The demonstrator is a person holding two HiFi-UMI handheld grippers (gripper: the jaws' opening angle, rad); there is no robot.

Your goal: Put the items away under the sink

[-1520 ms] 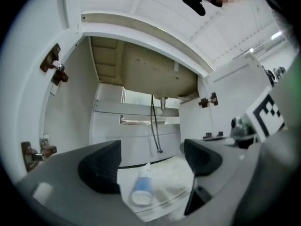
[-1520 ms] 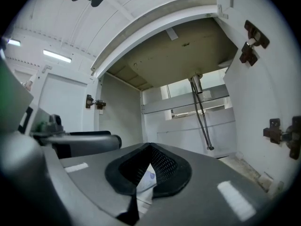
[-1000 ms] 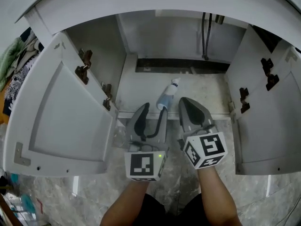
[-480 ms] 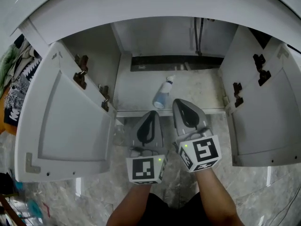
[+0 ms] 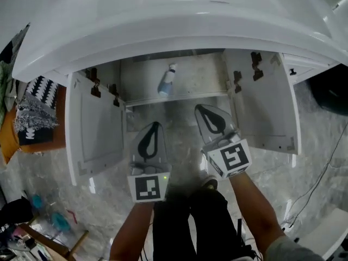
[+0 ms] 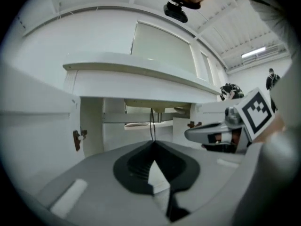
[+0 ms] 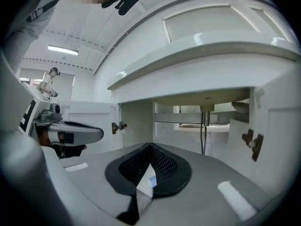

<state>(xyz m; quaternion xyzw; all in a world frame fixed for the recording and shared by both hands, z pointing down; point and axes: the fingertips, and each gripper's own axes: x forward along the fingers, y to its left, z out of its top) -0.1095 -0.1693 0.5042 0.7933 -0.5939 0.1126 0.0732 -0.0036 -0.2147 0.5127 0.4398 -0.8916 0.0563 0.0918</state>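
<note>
A small spray bottle [image 5: 167, 80], pale blue with a white top, lies on its side on the floor of the open cabinet [image 5: 190, 86] under the sink. Both grippers hang in front of the cabinet, over the marble floor and well short of the bottle. My left gripper [image 5: 154, 125] is shut with nothing in it; in the left gripper view its jaws [image 6: 153, 143] meet at the tip. My right gripper [image 5: 204, 109] is also shut and empty, its tips [image 7: 150, 147] touching. A sliver of the bottle [image 7: 149, 178] shows through the slit between the right pads.
The two cabinet doors stand wide open, left door [image 5: 95, 126] and right door [image 5: 272, 110]. The white sink basin [image 5: 179, 23] overhangs the opening. Drain pipes [image 7: 203, 131] hang at the back. Fabric and clutter [image 5: 32, 110] lie at the left; a cable [image 5: 321, 173] runs across the floor at the right.
The head view has pulled up and back, so the sink top now shows. Both grippers have drawn away from the cabinet edge. The bottle stays on the cabinet floor.
</note>
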